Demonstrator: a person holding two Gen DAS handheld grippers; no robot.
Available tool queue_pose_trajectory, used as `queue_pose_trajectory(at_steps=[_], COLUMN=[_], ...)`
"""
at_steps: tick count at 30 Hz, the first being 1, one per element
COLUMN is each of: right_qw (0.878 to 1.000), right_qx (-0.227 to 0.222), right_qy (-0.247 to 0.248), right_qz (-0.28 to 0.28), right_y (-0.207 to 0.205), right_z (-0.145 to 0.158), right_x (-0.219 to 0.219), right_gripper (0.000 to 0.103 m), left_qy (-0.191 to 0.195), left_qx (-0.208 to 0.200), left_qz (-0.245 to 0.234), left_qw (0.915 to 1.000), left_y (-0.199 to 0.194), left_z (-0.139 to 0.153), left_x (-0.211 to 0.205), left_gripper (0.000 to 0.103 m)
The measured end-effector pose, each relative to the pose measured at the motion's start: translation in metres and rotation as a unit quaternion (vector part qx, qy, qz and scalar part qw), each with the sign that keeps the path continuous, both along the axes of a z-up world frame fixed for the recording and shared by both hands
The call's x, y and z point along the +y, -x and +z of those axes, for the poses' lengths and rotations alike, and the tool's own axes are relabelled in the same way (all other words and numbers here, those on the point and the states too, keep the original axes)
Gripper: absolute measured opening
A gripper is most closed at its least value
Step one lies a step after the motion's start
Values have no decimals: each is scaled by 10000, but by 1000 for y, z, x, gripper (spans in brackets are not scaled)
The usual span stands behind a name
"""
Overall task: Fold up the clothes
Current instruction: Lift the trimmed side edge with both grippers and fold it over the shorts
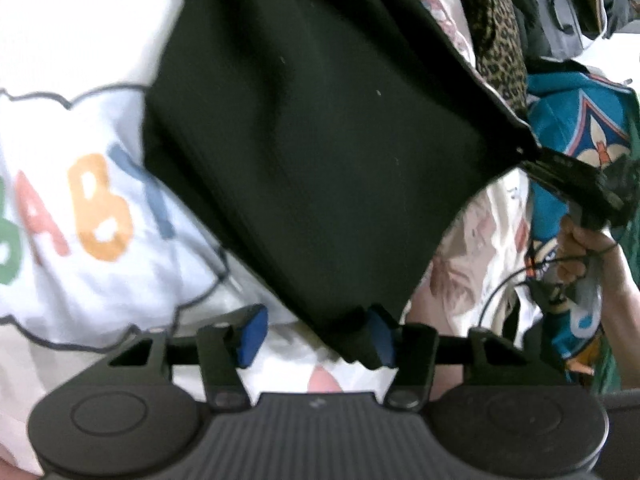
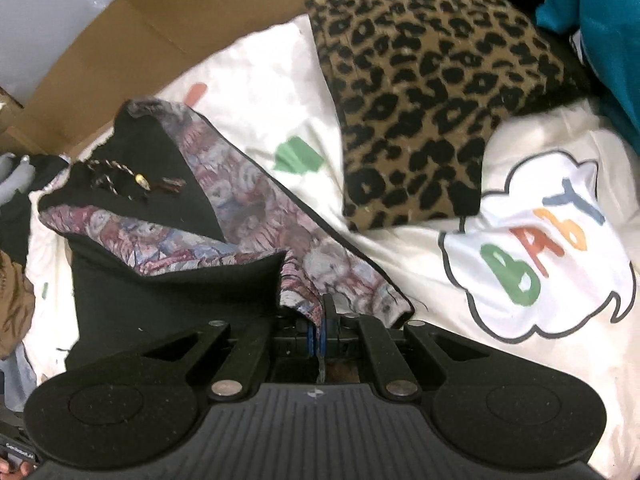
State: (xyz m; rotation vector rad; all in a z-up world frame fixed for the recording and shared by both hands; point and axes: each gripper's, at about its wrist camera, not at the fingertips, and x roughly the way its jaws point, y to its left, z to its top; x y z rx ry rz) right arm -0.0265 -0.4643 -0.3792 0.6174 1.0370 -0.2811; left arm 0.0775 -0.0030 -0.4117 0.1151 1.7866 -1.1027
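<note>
Item: black garment (image 1: 312,140), floral-patterned on its other face, held up in the air over the bed.

Carrier: bed, covered by a white sheet (image 2: 400,260) printed "BABY".

My right tongs (image 2: 322,336): clamped tight on a corner of the garment; the floral face drapes away from them.

My left tongs (image 1: 316,334): jaws apart; the garment's lower corner lies against one blue pad, the other pad stands clear. No grip here, by my reading.

Also present: leopard-print cloth (image 2: 420,92) folded on the sheet; teal garment (image 1: 576,120) at the bed's far side; cardboard box (image 2: 160,32) beyond the edge.

Progress: this garment not yet laid flat, no fold made. Spreading and all folds remain.
</note>
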Motion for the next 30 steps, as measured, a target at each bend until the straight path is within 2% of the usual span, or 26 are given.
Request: queue_pose_trajectory(at_steps=[4,6,8,11,15,16,18,30], right_qw=[9998,9995,9987,9967,9956,9958,9973,9990], right_qx=[62,35,21,-56,-208,-246,-173,175], right_qy=[180,283,452,711,808,801,657,414], right_qz=[100,143,215,401,416,382,272,40], right_y=[0,1,0,-3,-5,-5,-3,12], right_z=[-2,0,3,9,15,15,11,1], right_x=[1,1,1,3,1,-1,-6,-18], right_gripper=[5,11,16,24,26,26,4,3], left_qy=[51,41,17,-27,-49,-50,-50,-59], left_qx=[154,207,244,291,303,283,242,118], left_qz=[1,32,34,4,-42,-52,-71,-347], left_qw=[9999,9998,9997,9996,9995,9996,9997,9993], left_y=[4,-3,-1,1,3,3,4,-2], left_z=[-7,-9,-12,-13,-14,-14,-14,-13], left_x=[-3,-4,-6,-3,-7,-9,-13,-5], left_gripper=[48,44,28,22,13,6,4,3])
